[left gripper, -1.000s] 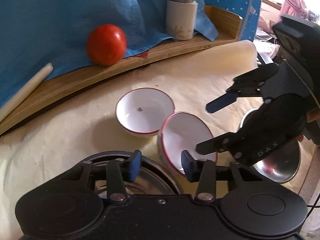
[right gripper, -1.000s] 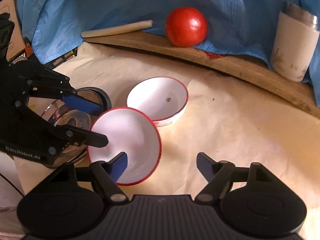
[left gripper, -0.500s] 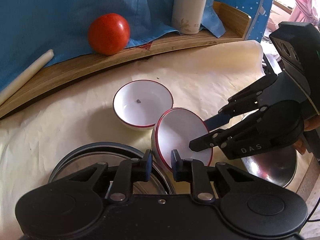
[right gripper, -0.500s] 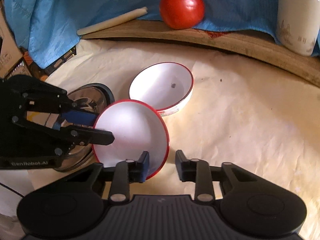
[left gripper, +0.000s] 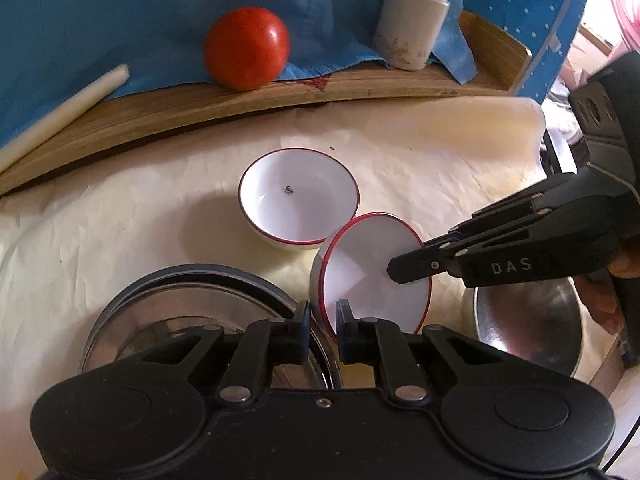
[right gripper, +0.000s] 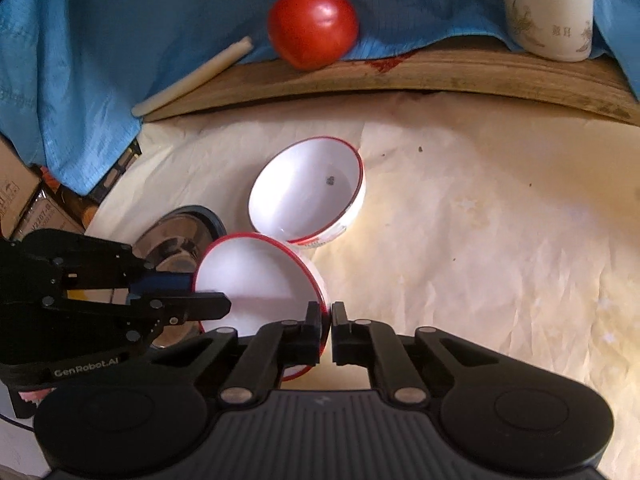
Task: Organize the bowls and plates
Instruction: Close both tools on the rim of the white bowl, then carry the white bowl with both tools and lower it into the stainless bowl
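A white bowl with a red rim [left gripper: 372,272] [right gripper: 256,284] is held tilted just above the cream table cover. My left gripper [left gripper: 323,320] is shut on its near rim, and my right gripper [right gripper: 326,320] is shut on the opposite rim. A second red-rimmed white bowl [left gripper: 298,196] [right gripper: 308,196] stands upright just behind it, with a small dark speck inside. A steel plate with a dark rim [left gripper: 192,304] [right gripper: 176,240] lies under my left gripper. A steel bowl [left gripper: 528,320] sits below my right gripper.
A red tomato [left gripper: 246,48] [right gripper: 312,26], a white tumbler [left gripper: 412,26] and a pale stick [left gripper: 60,112] rest on a raised wooden board [left gripper: 240,104] draped with blue cloth at the back. Cardboard boxes [right gripper: 28,208] lie beyond the table's left edge.
Both grippers closed onto opposite rims of the tilted bowl. The bowl has lifted slightly and both grippers moved closer to the second bowl.
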The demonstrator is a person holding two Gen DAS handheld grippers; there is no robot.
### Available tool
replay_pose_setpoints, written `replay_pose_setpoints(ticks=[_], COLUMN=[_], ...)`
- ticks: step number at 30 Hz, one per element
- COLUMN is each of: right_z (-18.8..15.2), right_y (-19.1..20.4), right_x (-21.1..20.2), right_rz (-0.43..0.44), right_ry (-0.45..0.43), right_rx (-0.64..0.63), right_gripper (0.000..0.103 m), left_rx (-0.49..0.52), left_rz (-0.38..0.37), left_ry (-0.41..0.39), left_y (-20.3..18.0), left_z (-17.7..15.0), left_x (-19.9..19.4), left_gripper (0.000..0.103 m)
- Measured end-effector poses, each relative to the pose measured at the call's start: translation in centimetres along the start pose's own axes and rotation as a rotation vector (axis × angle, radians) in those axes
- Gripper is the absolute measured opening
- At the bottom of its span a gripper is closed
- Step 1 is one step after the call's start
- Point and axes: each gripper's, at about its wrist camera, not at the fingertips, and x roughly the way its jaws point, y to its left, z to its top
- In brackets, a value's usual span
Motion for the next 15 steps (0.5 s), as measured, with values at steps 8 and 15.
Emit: replay_pose_setpoints(ticks=[8,15], right_z=[-0.4,-1.9], right_y=[0.8,1.2], right_x=[-3.0,-7.1], right_rz=[-0.005,-0.046], right_ry=[-0.068,-0.124], right_rx=[0.002,0.003], right_gripper=[0.006,0.006], left_rx=[-0.019,0.006], left_rz=[-0.017,-0.07], left_ry=[-0.067,-0.113], left_y=[-0.8,-3.2], left_z=[0.3,0.3], left_x=[-2.4,-4.3], left_gripper=[0.012,0.011])
